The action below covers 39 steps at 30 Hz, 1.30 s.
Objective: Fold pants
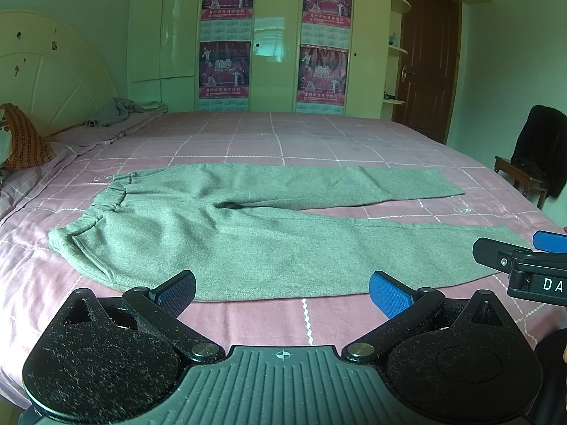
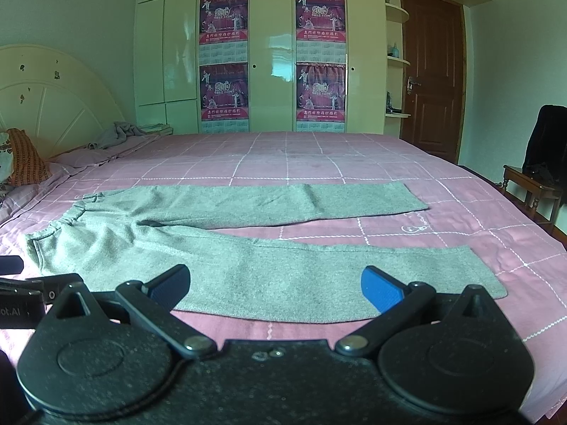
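Item: grey pants (image 1: 248, 233), one pair, knit, elastic waistband (image 1: 106, 200). They lie flat and unfolded across the near part of my bed (image 1: 319, 134), waistband to the left, both legs running to the right and spread apart in a narrow V, with pink sheet showing between them. The far leg (image 2: 283, 202) is straight; the near leg (image 2: 319, 276) angles toward me, and its long edge runs just ahead of both my tools.

Item: left gripper (image 1: 281, 292), jaws spread as wide as they go, nothing between the blue pads, held just short of the near leg's edge up toward the hip.

Item: right gripper (image 2: 274, 287), likewise fully spread and empty, over the lower half of the near leg, the cuff off to its right. It shows at the right edge of the left view.

Status: no fold made yet; I judge this the approach before the first one, laying one leg over the other.

Next move calls for: both tools lowered to the near leg's edge, one toward the hip, one toward the cuff, closing on the fabric without the sheet, then carrying it over evenly onto the far leg.

Surroundings: pink checked sheet, cream headboard (image 1: 46, 81), crumpled grey cloth (image 1: 117, 109) by the pillows, wardrobe with calendar posters (image 1: 226, 39), brown door (image 1: 425, 63), chair (image 1: 531, 166) draped in dark clothing.
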Each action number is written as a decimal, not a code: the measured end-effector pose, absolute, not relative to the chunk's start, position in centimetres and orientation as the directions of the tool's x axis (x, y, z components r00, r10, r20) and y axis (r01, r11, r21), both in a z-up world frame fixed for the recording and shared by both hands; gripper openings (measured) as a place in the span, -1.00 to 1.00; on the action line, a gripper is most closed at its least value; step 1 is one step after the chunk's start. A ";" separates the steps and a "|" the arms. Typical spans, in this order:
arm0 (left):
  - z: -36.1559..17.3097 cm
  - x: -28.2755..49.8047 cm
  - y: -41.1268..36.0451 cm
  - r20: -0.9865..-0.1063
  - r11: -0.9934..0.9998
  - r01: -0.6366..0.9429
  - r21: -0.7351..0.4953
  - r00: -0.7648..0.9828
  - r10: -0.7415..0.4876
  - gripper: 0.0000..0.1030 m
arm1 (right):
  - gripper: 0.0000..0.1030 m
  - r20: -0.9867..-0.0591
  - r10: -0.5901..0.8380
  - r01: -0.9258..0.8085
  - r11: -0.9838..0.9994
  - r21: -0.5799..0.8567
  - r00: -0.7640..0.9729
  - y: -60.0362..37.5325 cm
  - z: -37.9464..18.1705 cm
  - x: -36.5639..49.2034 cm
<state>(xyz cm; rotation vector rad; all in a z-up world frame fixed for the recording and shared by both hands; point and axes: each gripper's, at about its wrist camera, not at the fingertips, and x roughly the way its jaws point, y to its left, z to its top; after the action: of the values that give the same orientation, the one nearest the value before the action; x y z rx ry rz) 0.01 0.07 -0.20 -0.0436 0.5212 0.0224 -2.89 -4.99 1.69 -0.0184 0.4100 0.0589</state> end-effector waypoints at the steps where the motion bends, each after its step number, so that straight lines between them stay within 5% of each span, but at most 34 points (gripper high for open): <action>1: -0.2 0.0 0.1 -0.499 0.999 -0.031 -0.037 0.867 0.008 1.00 | 0.99 -0.399 0.053 -0.061 0.998 -0.006 0.915 -5.0 1.7 -2.9; 28: -1.2 0.8 0.8 -0.538 0.997 -0.061 -0.057 0.843 0.021 1.00 | 0.99 -0.413 0.089 -0.087 0.996 0.023 0.907 -5.9 1.6 -2.8; 39: -1.1 11.0 6.6 -0.594 0.996 -0.012 -0.092 0.803 -0.045 1.00 | 0.94 -0.457 0.239 -0.253 0.967 0.032 0.857 -5.5 3.7 4.6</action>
<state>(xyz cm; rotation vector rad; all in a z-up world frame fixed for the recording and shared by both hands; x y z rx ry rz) 11.00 6.60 -1.09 -0.0934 0.6383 -0.0177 4.58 -5.54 3.74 -0.0298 0.4761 0.2581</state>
